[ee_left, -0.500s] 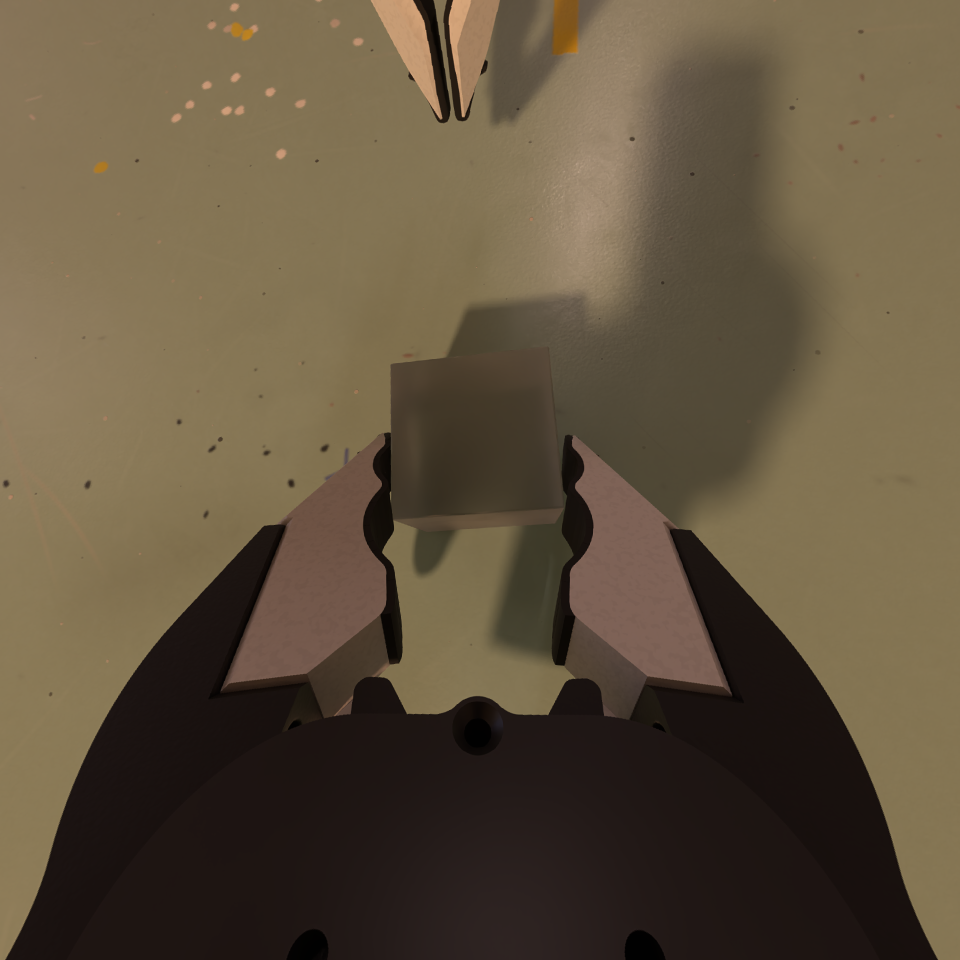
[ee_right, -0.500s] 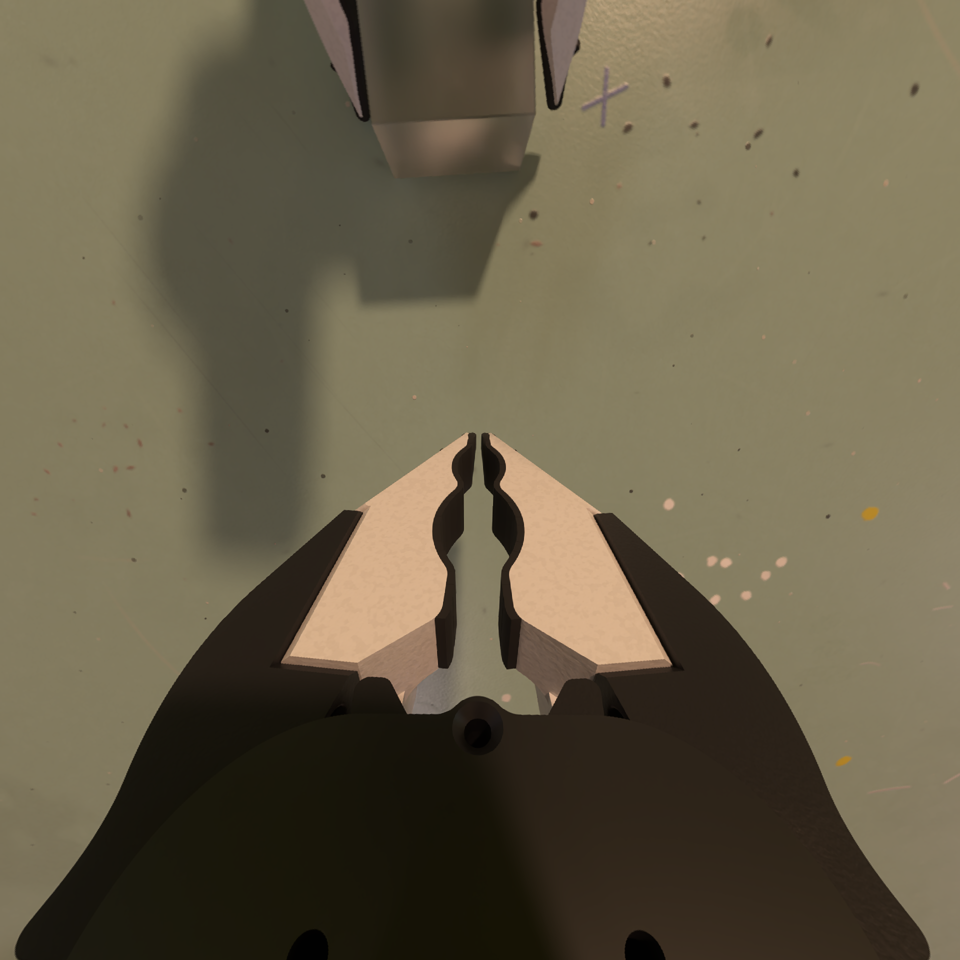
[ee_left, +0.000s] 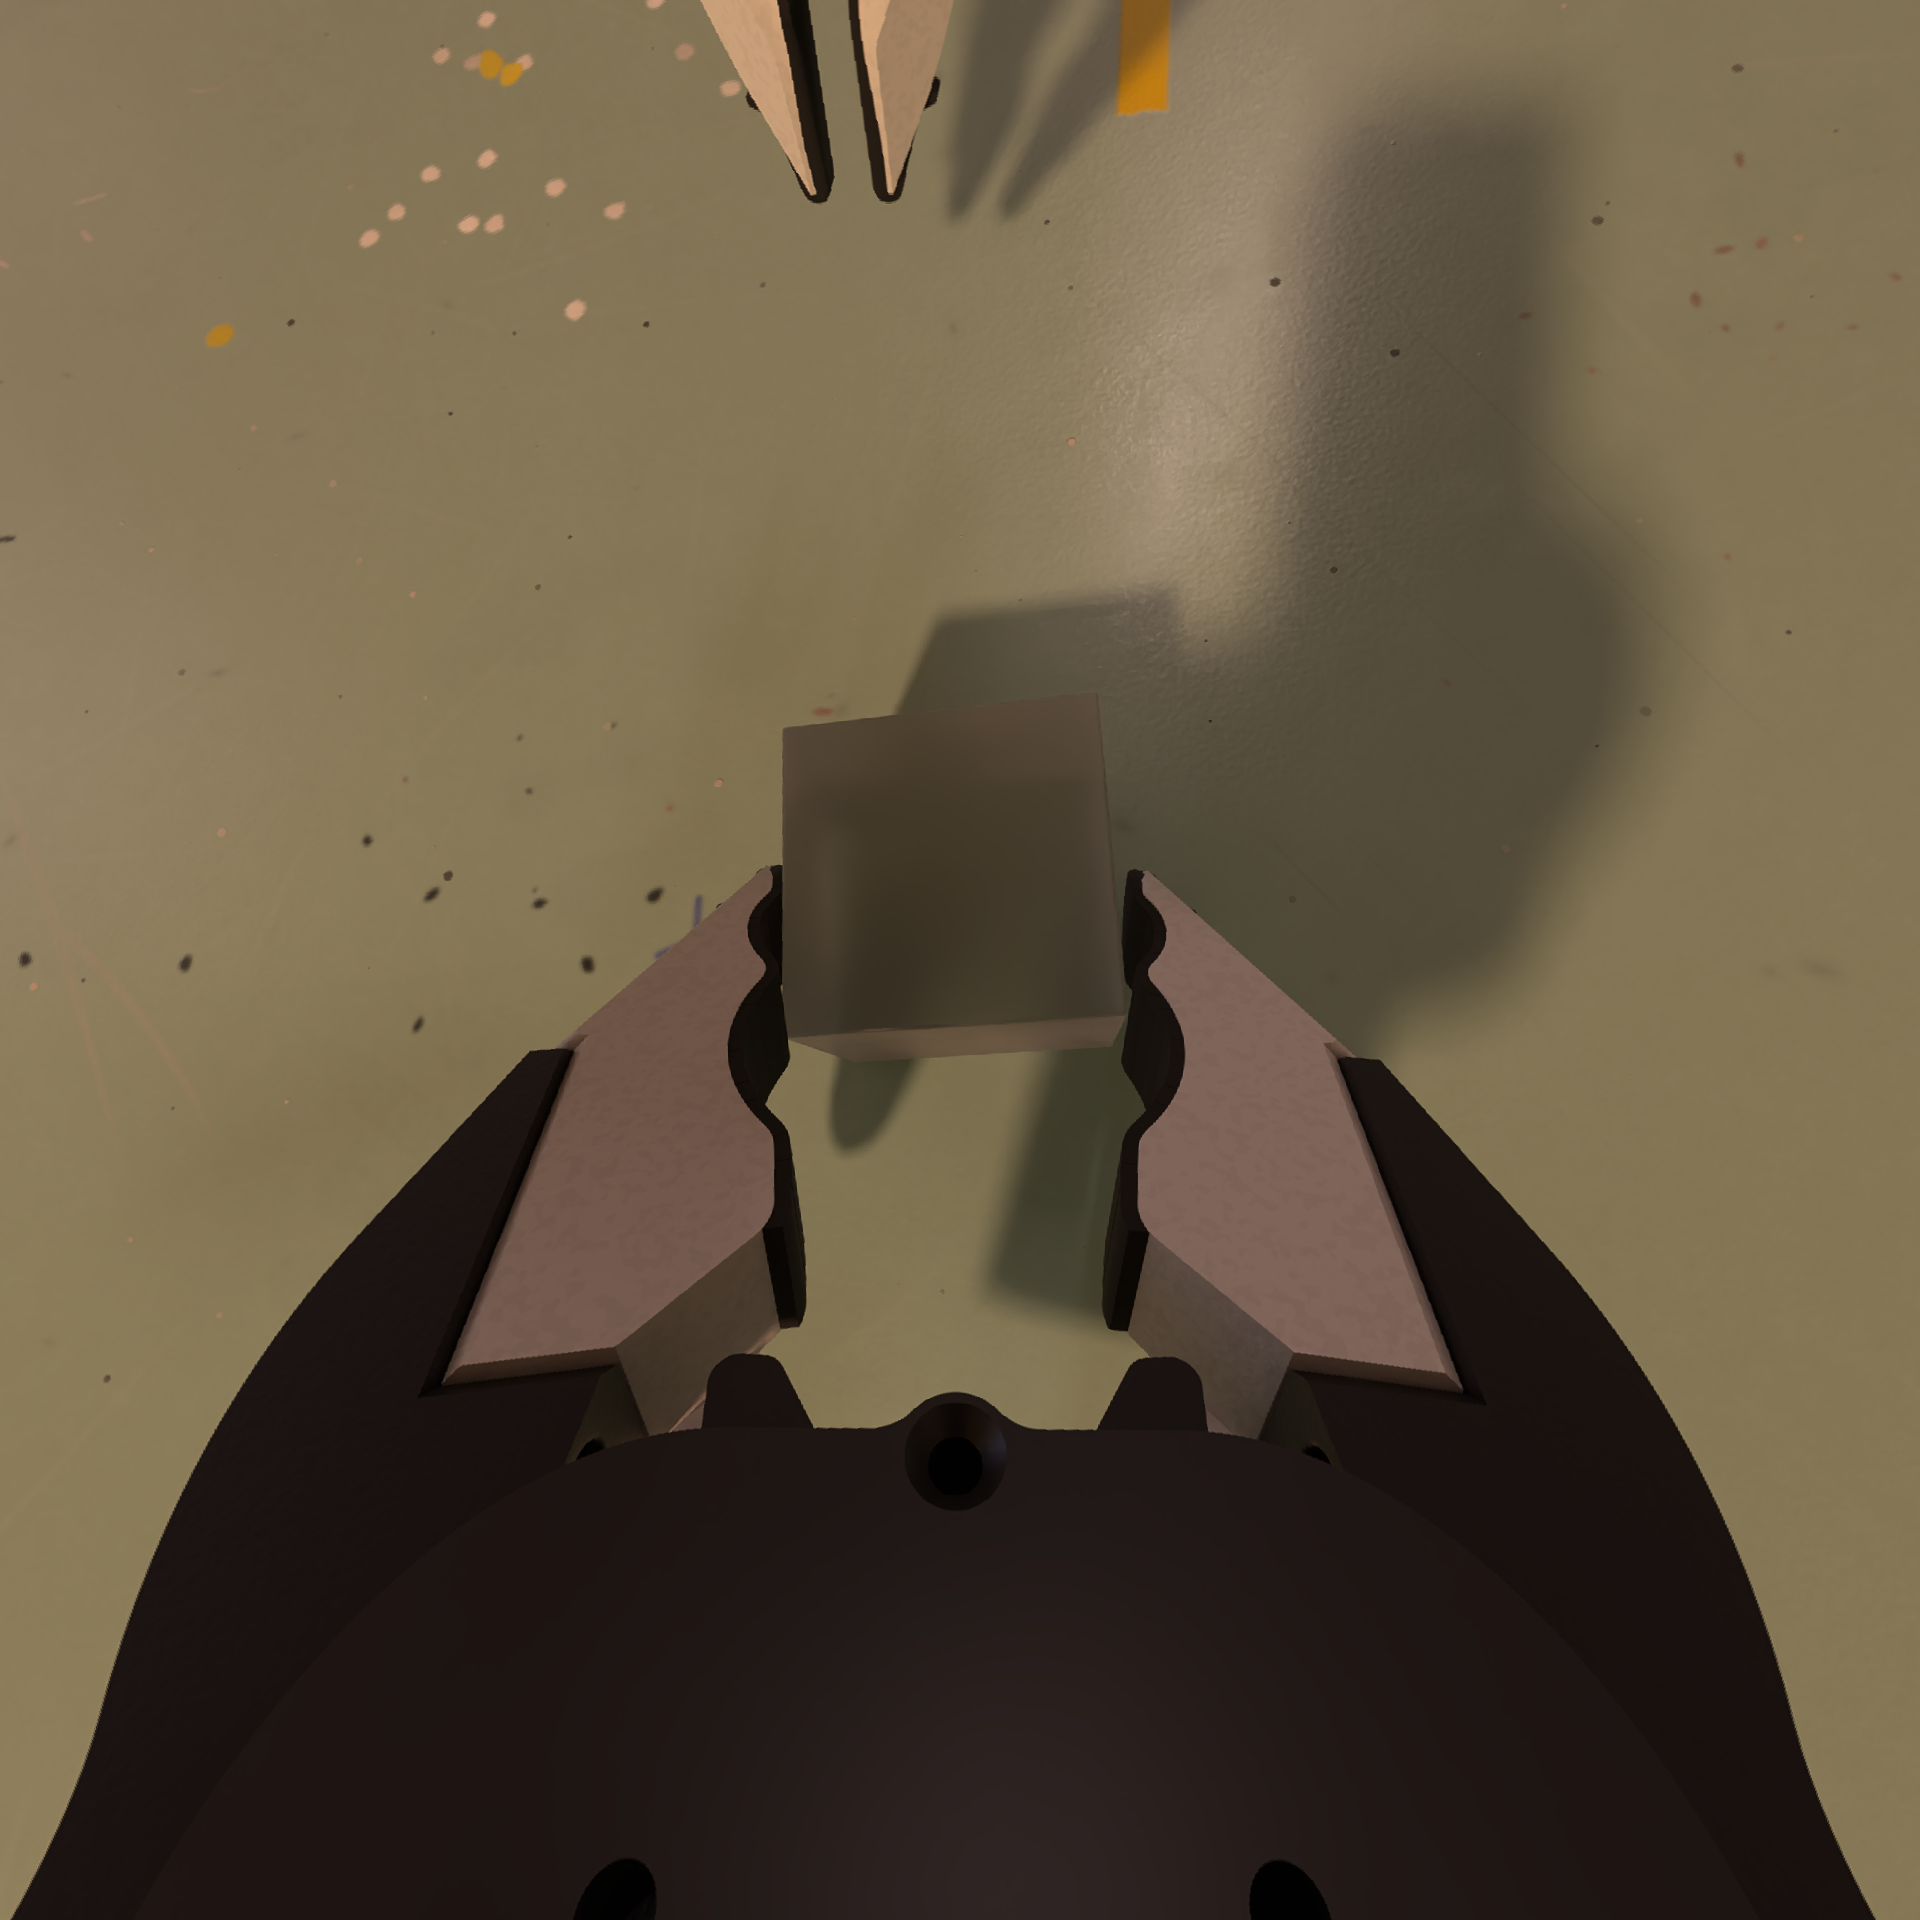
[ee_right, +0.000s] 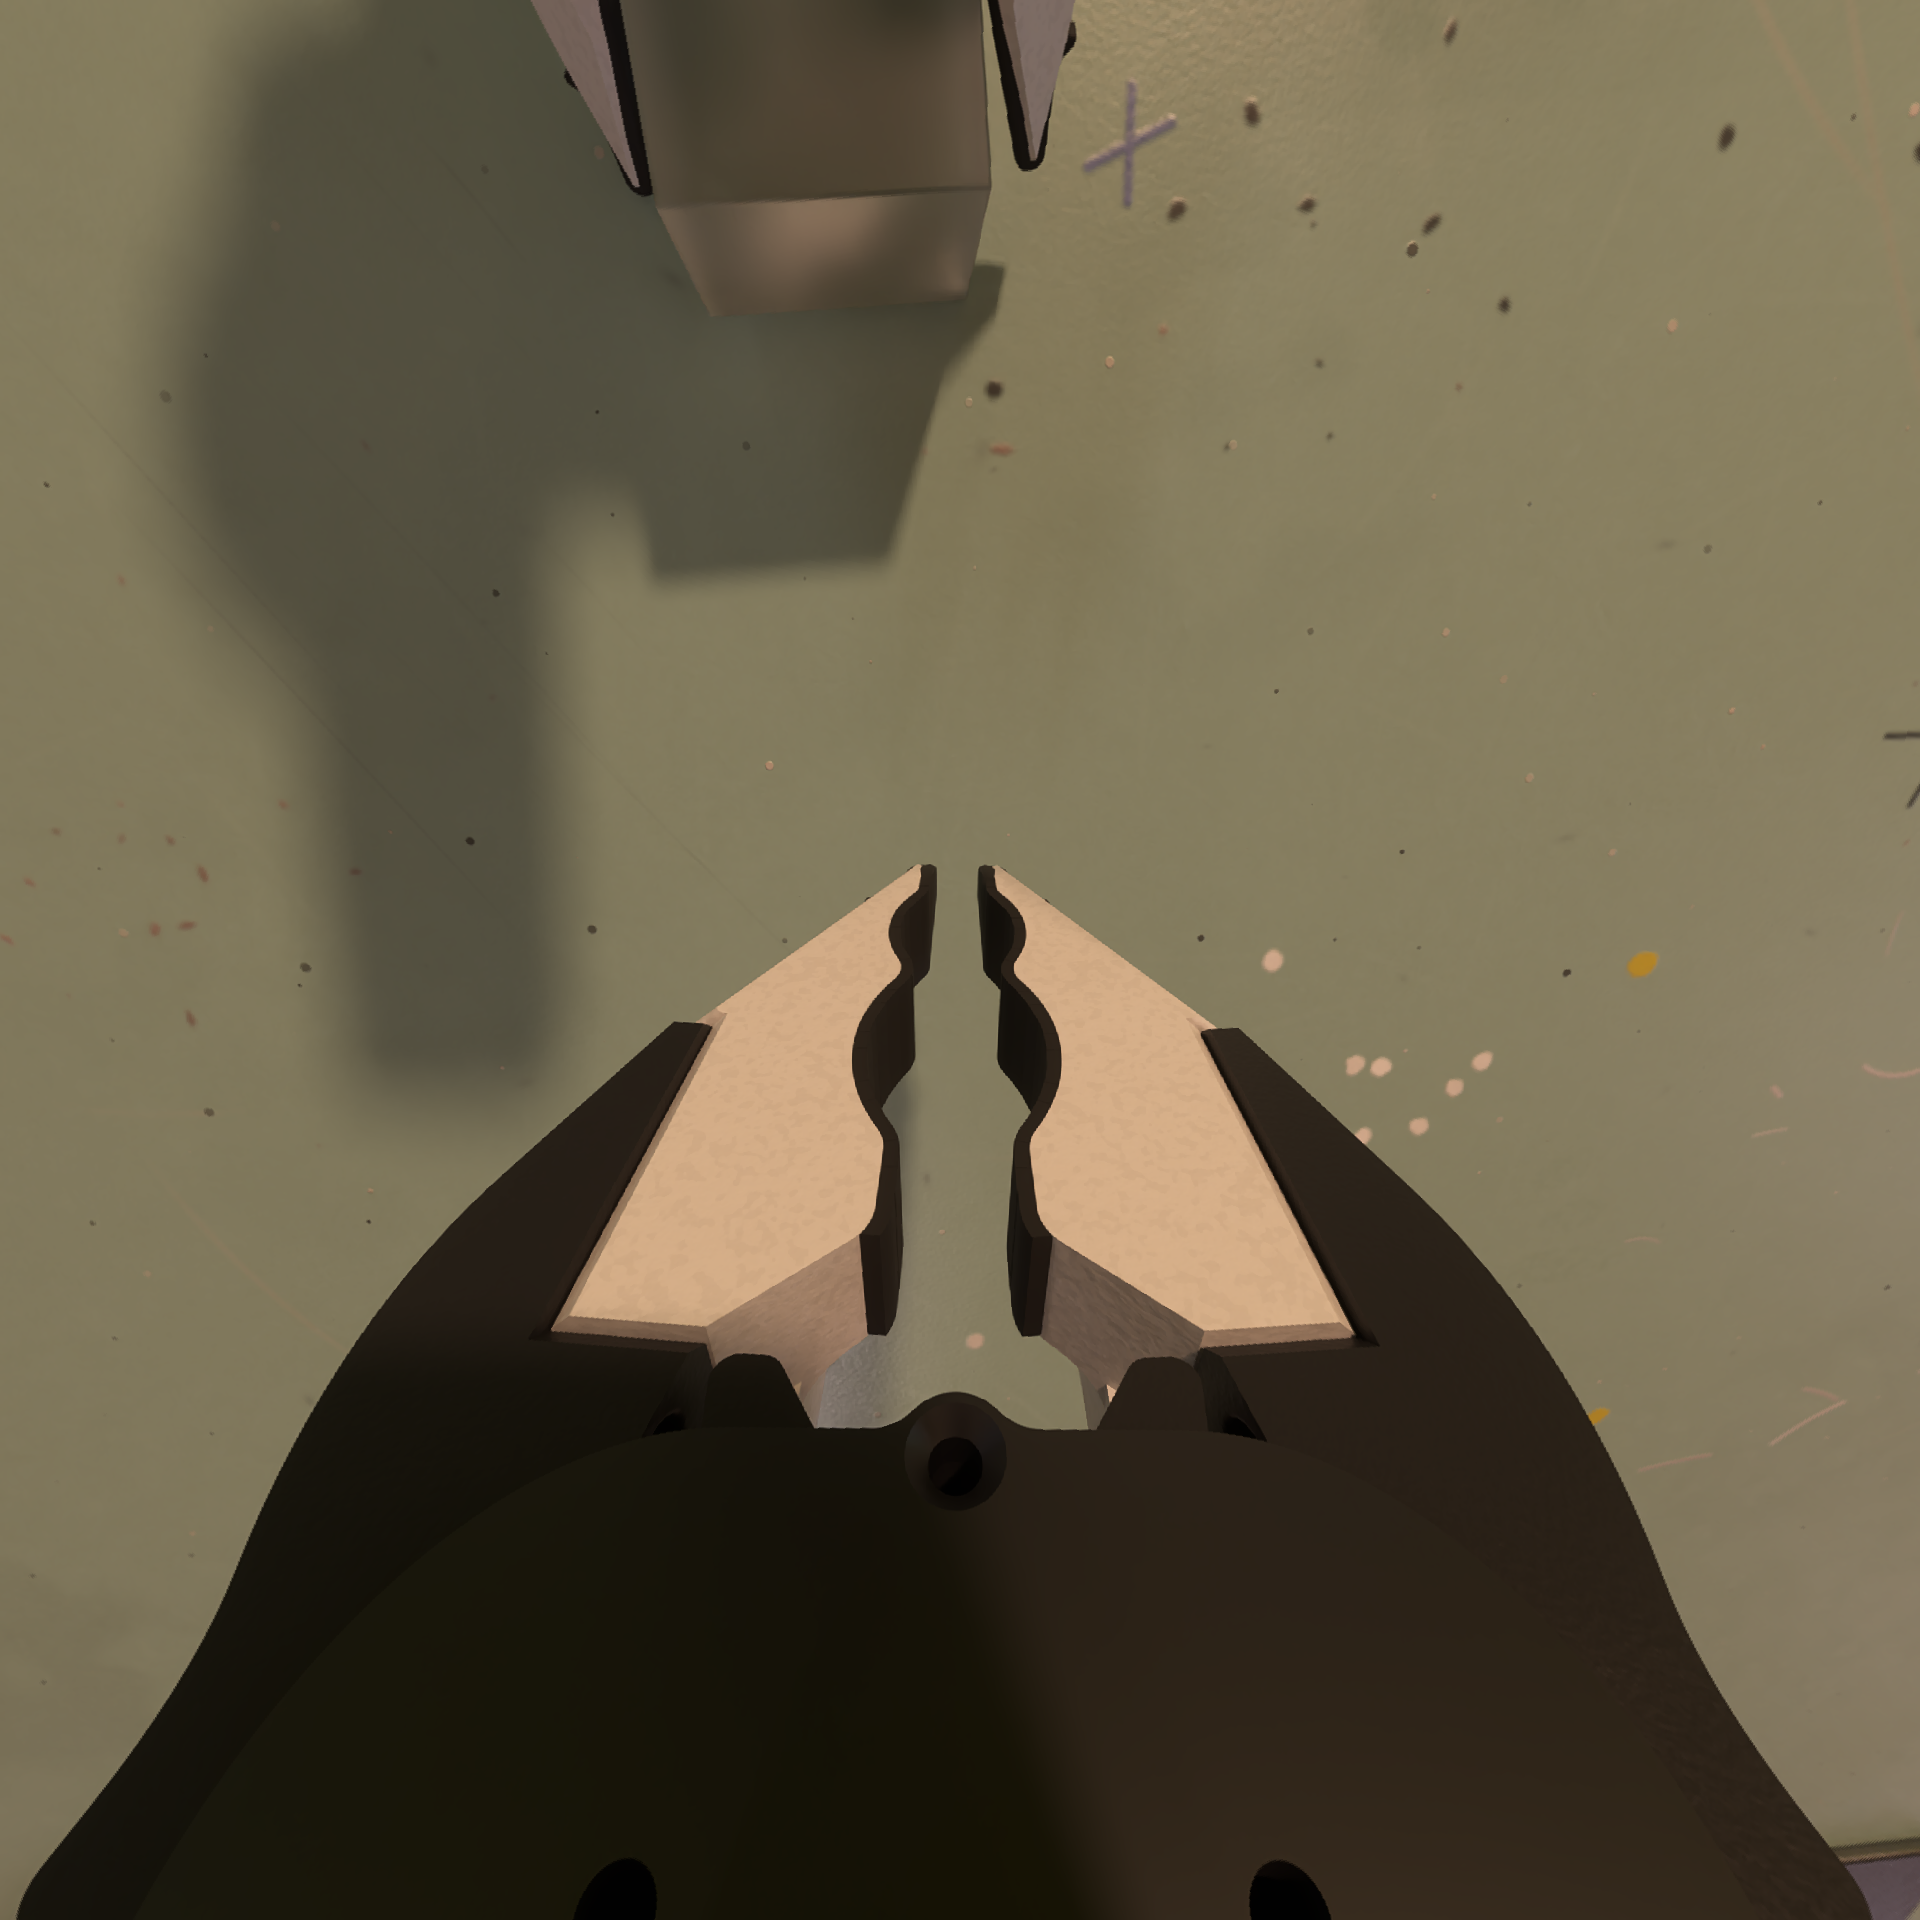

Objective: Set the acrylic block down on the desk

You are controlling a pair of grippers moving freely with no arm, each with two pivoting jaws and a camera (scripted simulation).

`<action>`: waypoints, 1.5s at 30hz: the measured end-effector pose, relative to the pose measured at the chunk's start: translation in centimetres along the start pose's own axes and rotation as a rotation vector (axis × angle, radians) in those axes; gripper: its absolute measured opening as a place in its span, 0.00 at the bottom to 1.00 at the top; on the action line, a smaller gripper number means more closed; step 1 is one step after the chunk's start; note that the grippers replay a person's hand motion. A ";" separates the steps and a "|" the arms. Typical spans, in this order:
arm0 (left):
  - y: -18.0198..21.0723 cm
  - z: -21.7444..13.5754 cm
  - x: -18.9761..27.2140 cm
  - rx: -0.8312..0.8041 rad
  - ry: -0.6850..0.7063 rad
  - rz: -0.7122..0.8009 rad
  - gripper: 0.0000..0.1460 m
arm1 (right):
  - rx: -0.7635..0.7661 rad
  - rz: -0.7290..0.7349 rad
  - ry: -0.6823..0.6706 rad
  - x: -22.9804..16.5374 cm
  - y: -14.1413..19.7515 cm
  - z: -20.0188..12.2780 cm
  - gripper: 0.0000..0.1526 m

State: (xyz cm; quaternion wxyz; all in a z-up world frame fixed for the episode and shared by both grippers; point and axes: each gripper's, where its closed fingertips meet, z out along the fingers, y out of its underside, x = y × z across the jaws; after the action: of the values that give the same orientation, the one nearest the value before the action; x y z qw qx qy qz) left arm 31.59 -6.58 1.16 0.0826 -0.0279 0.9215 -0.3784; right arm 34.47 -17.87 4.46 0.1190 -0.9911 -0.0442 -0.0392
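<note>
The acrylic block (ee_left: 945, 883) is a frosted, translucent cube. My left gripper (ee_left: 954, 883) is shut on it, with one fingertip on each side. The block sits slightly twisted between the pads, low over the olive-green desk (ee_left: 416, 623). I cannot tell whether its underside touches the desk. The right wrist view shows the same block (ee_right: 821, 249) between the left gripper (ee_right: 831, 171) at the top edge. My right gripper (ee_right: 956, 868) is empty, its fingertips parted by a narrow gap. It faces the block from a short distance. It also shows at the top of the left wrist view (ee_left: 852, 192).
The desk is flecked with paint specks (ee_left: 478, 218). An orange tape strip (ee_left: 1143, 52) lies beyond the right gripper. A purple cross mark (ee_right: 1127, 145) is drawn beside the block. A grey edge (ee_right: 1881, 1860) shows at the bottom right corner.
My right gripper's fingers have parted slightly and it has drawn back a little from the block. The left gripper and the block have not visibly moved.
</note>
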 end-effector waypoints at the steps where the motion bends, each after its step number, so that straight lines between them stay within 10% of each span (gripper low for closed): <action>1: 0.0 0.0 0.0 0.000 -0.001 0.001 0.44 | -0.002 -0.007 -0.004 0.0 0.0 0.0 0.04; 28: 0.0 0.0 0.0 0.005 -0.004 0.003 0.44 | 0.048 0.052 0.034 0.2 0.3 -1.7 0.11; 37: -0.4 -1.2 -0.3 0.031 -0.005 -0.005 0.48 | 0.253 0.289 0.317 -0.3 4.2 -7.6 0.17; 45: 0.5 -3.3 -1.3 0.035 -0.046 -0.032 0.49 | 0.145 0.623 0.401 -4.4 11.3 -2.6 0.20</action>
State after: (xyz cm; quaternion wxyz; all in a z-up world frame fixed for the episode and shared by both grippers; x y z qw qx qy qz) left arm 32.30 -3.76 3.29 0.0983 -0.0501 0.9119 -0.3952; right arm 31.04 -29.79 3.97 0.2013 -0.9188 0.2806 -0.1910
